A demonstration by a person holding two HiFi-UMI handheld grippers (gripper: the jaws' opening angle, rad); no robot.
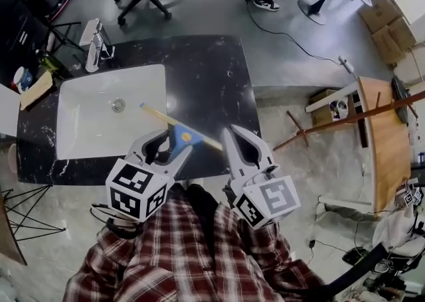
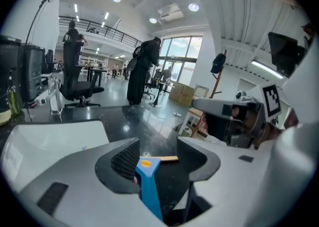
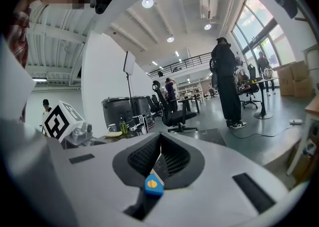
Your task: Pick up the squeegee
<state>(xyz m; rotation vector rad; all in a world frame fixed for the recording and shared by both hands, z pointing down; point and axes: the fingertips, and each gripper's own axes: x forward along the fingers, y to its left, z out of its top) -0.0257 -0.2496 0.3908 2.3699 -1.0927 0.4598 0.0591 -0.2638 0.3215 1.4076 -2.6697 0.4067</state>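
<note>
The squeegee [image 1: 182, 138], with a blue handle carrying a yellow dot and a long tan blade, lies on the black stone counter [image 1: 206, 75] by the sink's right edge. My left gripper [image 1: 178, 141] is open and straddles the handle. In the left gripper view the handle [image 2: 148, 176] runs up between the spread jaws, close to the left pad, and neither pad presses on it. My right gripper [image 1: 232, 129] hovers just right of the blade's end with its jaws together. In the right gripper view the blue handle [image 3: 154, 183] shows low behind the closed tips of that gripper [image 3: 160, 146].
A white sink [image 1: 99, 128] with a faucet [image 1: 93, 45] fills the counter's left part. A bottle and a wooden board stand at its far left. Office chairs stand beyond the counter, a wooden rack [image 1: 372, 115] stands to the right, and a person in dark clothes [image 2: 142, 71] stands further off.
</note>
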